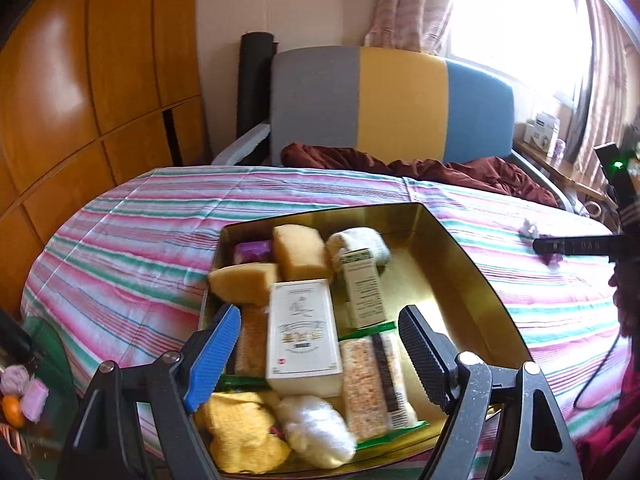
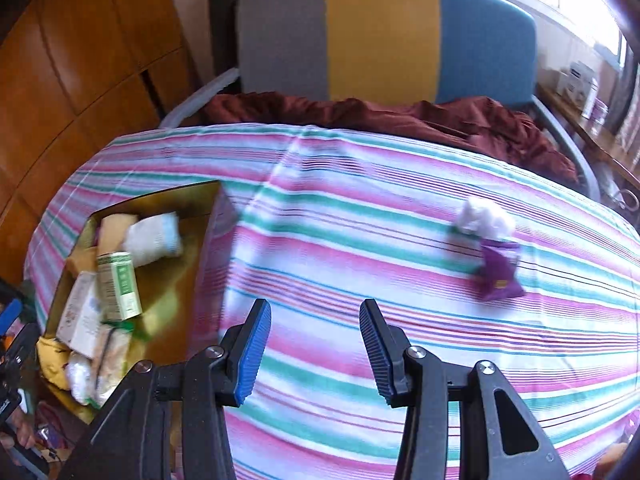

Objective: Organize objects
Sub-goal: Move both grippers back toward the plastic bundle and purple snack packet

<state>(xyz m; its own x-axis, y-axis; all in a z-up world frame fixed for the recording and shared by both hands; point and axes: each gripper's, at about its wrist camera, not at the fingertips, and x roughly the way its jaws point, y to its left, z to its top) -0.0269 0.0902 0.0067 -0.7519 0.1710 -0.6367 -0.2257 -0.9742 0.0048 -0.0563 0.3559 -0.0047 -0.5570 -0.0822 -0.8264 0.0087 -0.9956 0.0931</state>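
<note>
Both tools empty and spread, my left tool (image 1: 320, 356) over the gold box (image 1: 472, 264), my right tool (image 2: 316, 344) nearer the purple packet (image 2: 500, 274), which lies well right of the box, long axis pointing away, on the striped bed (image 2: 360, 216).

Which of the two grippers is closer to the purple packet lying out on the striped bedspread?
Right. The right gripper faces the purple packet across bare bedspread; the left gripper hangs over the gold box.
</note>
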